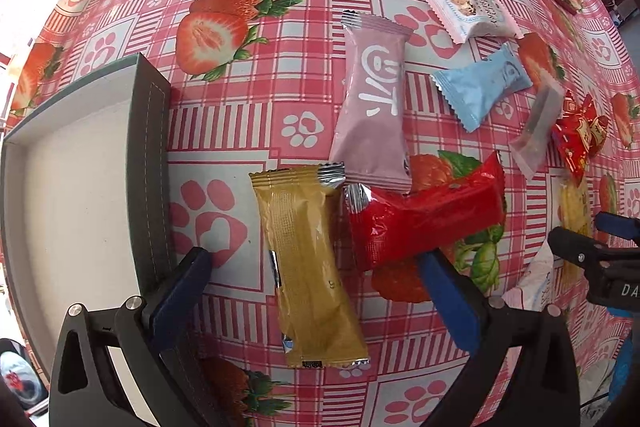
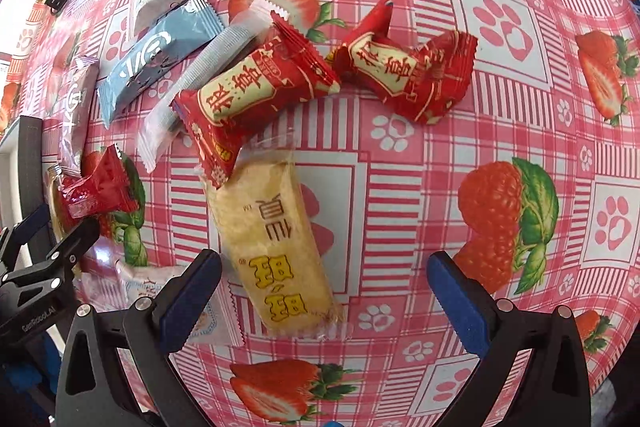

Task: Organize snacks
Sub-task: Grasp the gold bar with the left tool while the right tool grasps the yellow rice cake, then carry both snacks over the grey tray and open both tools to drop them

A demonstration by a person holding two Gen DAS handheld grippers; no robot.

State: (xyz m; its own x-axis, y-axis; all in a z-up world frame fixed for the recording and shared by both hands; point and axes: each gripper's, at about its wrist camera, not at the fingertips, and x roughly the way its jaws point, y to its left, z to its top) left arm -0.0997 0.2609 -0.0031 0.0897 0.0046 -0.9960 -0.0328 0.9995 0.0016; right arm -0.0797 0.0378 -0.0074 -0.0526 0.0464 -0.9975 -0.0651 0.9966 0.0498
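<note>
Between the spread, empty fingers of the left gripper (image 1: 316, 291) lies the gold snack bar (image 1: 310, 267), its far end touching the red packet (image 1: 424, 219); the right gripper (image 2: 324, 291), likewise released, brackets the yellow rice cracker (image 2: 276, 247). Judging by this, the step is picking the first snacks for the grey tray (image 1: 150, 155), which sits just beside the gold bar and looks empty. Next each must descend and close across its packet. Beyond the red packet the pink packet (image 1: 372, 107) and others crowd; bare counter (image 2: 500, 107) opens beyond the cracker.
</note>
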